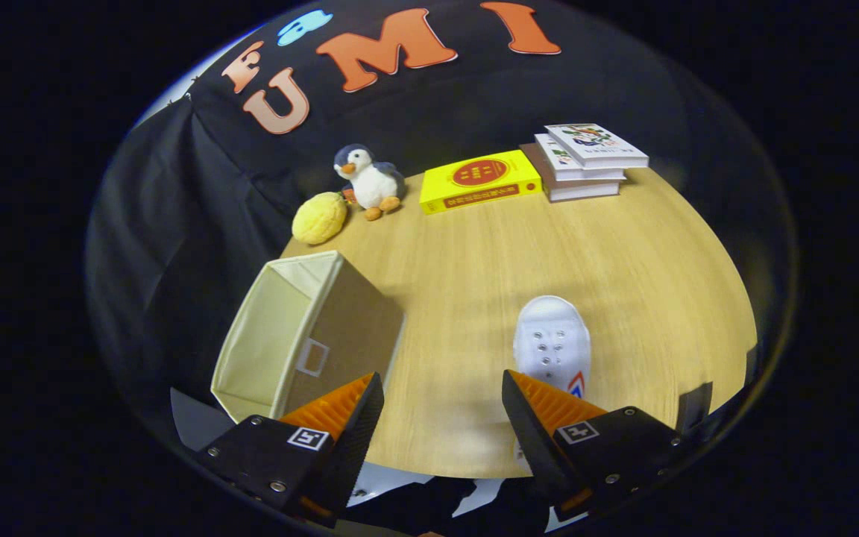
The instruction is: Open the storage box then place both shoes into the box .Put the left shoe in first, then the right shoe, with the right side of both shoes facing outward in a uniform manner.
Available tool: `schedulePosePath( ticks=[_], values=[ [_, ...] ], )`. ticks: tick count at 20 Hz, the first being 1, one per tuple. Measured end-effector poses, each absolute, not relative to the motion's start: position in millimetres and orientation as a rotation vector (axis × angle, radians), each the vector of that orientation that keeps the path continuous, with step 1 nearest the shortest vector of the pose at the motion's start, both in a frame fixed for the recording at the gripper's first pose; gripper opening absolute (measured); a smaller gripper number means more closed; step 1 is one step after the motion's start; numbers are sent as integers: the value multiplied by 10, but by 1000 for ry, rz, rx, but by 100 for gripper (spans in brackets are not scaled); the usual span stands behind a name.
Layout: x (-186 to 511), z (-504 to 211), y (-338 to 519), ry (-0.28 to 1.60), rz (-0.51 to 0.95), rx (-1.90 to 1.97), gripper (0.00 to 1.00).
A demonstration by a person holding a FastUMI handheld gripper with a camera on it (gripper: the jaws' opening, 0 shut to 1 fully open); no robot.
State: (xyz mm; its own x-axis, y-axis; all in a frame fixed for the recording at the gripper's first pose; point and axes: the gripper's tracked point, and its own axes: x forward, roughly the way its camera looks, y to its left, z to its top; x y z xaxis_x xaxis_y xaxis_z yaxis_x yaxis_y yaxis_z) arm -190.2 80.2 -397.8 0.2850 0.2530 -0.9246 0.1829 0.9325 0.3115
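A beige fabric storage box [303, 335] stands open-topped at the near left corner of the wooden table [511, 246], just beyond my left finger. Its inside looks empty as far as I can see. One white shoe [552, 343] lies on the table with its toe pointing away, its heel end hidden behind my right finger [541, 406]. My gripper [441, 403] hovers open over the table's near edge, with bare tabletop between the fingers. The shoe sits ahead of the right finger, not between the two.
Along the far edge of the table are a yellow plush ball [319, 218], a toy penguin [370, 179], a yellow book [480, 180] and a stack of books [586, 160]. White sheets [392, 477] lie below the table's near edge.
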Motion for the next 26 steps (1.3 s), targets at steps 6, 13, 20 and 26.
schedulePosePath(
  ticks=[6,13,20,26],
  values=[
    [-2376,-4304,276,1360,-53,263,94],
    [-2596,-4609,-4,1413,-88,172,85],
    [-2669,-4955,34,1498,-10,140,78],
    [-2617,-5034,109,1527,79,214,65]
  ],
)
